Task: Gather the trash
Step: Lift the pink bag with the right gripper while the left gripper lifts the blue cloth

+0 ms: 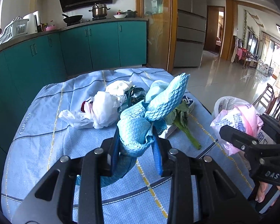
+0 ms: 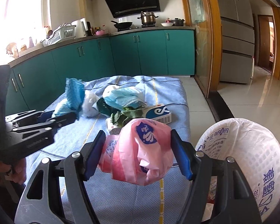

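My left gripper is shut on a crumpled blue quilted cloth, held above the blue-clothed table; from the right wrist view the cloth and left gripper sit at the left. My right gripper is shut on a bunched pink plastic bag, held next to the lined waste bin. In the left wrist view the pink bag and right gripper are at the right, in front of the bin. More trash lies mid-table: white plastic bags, a face mask, green leaves, small cartons.
Teal kitchen cabinets run behind the table, with a stove, pots and a dish rack on the counter. A glass partition with a wooden frame and a fridge stand at the right. Tiled floor opens to the right toward chairs.
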`<state>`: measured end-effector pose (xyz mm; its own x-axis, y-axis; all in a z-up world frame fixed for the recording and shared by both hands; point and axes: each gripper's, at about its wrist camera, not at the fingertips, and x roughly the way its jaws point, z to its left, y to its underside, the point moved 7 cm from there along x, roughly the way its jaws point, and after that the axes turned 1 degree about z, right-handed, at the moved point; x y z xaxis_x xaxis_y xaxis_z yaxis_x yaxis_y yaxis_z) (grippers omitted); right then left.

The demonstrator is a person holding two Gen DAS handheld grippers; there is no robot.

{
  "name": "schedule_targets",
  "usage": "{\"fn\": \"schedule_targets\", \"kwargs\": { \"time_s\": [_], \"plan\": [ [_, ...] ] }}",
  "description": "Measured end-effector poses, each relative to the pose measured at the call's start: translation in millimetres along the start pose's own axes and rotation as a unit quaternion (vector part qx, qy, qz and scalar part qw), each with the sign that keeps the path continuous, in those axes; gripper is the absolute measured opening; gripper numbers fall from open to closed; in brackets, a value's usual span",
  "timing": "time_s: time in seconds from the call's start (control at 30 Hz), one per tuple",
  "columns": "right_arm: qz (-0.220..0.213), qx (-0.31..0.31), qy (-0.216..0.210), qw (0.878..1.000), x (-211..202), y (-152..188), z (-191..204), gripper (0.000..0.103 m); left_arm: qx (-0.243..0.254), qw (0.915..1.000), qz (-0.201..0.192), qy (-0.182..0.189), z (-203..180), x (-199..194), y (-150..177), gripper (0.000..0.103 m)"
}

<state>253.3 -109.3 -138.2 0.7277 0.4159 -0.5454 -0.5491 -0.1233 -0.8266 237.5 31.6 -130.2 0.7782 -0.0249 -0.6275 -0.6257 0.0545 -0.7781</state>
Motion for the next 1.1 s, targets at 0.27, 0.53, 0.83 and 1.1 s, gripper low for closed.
{"fn": "schedule_targets", "kwargs": {
  "time_s": [0.27, 0.53, 0.83, 1.1],
  "plan": [
    [0.009, -0.016, -0.013, 1.000, 7.0, 1.7, 16.3, 0.069, -0.009, 0.9997, 0.016, -0.014, 11.0, 7.9, 6.8, 0.032],
    [0.024, -0.036, -0.020, 0.999, 18.8, 6.9, 32.8, 0.069, -0.016, 0.9996, 0.018, -0.017, 17.7, 5.5, 7.2, 0.032],
    [0.029, -0.044, -0.020, 0.998, 23.4, 9.5, 39.5, 0.069, -0.022, 0.9994, 0.017, -0.018, 21.4, 4.4, 7.0, 0.032],
    [0.023, -0.042, -0.021, 0.999, 20.5, 8.1, 38.1, 0.069, -0.026, 0.9993, 0.014, -0.023, 22.7, 3.4, 7.1, 0.032]
  ]
}}
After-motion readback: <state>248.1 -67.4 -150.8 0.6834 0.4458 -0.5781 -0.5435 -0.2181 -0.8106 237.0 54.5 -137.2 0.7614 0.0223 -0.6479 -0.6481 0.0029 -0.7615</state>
